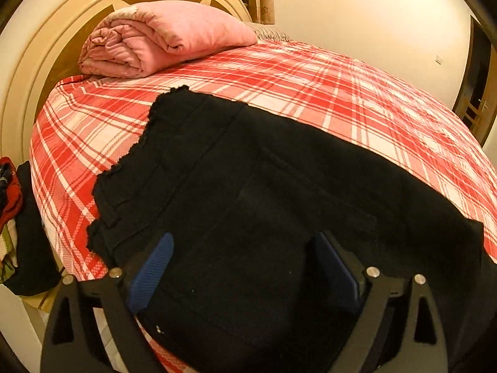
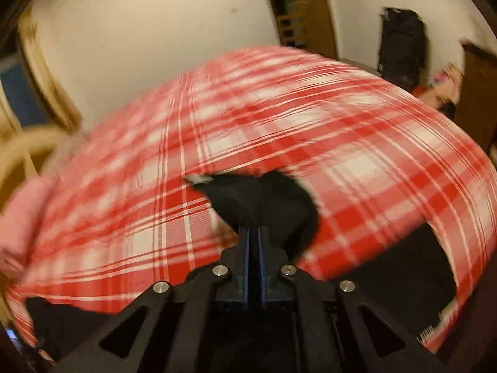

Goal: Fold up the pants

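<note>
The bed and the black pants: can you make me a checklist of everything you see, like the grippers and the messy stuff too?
Surface: bed under a red plaid sheet.
Job's things: black pants spread on the sheet.
Clutter: folded pink blanket near the headboard; clothes pile beside the bed.
Grippers: left gripper open over the pants; right gripper shut on pants fabric.
Cables: nothing seen.
Surroundings: cream wall; right view blurred.
</note>
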Available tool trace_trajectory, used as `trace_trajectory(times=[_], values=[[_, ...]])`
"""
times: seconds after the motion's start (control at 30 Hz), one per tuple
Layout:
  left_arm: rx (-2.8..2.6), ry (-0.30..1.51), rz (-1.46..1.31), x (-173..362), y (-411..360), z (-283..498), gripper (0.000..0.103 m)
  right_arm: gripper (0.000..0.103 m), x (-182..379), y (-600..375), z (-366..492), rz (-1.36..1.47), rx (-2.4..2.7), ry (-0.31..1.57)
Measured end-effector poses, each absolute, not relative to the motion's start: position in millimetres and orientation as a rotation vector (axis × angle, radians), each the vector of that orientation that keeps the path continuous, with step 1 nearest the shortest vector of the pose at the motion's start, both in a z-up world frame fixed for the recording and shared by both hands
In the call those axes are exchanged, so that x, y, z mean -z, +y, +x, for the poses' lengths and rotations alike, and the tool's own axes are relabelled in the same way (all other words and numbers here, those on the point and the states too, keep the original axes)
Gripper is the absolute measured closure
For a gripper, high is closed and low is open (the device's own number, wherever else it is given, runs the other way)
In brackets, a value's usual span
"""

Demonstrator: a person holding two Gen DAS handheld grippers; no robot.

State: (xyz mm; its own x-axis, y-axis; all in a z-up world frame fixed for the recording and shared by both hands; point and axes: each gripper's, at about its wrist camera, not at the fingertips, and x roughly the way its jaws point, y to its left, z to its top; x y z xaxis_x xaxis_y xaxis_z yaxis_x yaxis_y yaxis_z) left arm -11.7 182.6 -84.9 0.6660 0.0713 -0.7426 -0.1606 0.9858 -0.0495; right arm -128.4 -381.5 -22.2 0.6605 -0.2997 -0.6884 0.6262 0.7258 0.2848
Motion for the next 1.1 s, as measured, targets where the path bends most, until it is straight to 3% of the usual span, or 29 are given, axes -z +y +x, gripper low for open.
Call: trace_trajectory(times=[0.17, 0.3, 0.37, 0.43, 0.5, 0.63, 0.73, 1.0, 1.1], values=[[-0.131, 0.834, -0.110, 84.8, 182.3, -10.6, 0.007, 0.098, 53.9, -389.0, -214.3, 0.724, 0.608, 0.606], [-0.128, 0.839, -0.113, 84.9, 182.4, -8.8, 0.006, 0.096, 74.9, -394.4, -235.8, 0.794, 0.617, 0.648], [-0.129, 0.841, -0.110, 84.6, 181.7, -8.0, 0.006, 0.086, 80.1, -402.8, -247.6, 0.838, 0.624, 0.677], [-0.131, 0.844, -0.107, 84.3, 181.6, -7.7, 0.006, 0.048, 76.0, -409.8, -256.8, 0.841, 0.664, 0.684], [-0.133, 0.844, -0.104, 84.4, 180.7, -7.9, 0.006, 0.041, 62.1, -408.7, -265.2, 0.737, 0.776, 0.678], [-0.144, 0.845, -0.093, 84.4, 179.7, -7.2, 0.004, 0.041, 16.4, -387.2, -270.0, 0.385, 1.030, 0.596], [-0.161, 0.846, -0.088, 84.1, 177.7, -6.4, 0.003, 0.041, 6.4, -363.7, -242.3, 0.270, 0.837, 0.603], [-0.192, 0.858, -0.072, 81.8, 173.7, -5.2, 0.003, 0.041, 64.4, -296.8, -146.8, 0.016, 0.595, 0.803], [-0.193, 0.862, -0.075, 81.7, 174.0, -5.3, 0.003, 0.041, 88.3, -301.1, -137.0, -0.108, 0.719, 0.909]])
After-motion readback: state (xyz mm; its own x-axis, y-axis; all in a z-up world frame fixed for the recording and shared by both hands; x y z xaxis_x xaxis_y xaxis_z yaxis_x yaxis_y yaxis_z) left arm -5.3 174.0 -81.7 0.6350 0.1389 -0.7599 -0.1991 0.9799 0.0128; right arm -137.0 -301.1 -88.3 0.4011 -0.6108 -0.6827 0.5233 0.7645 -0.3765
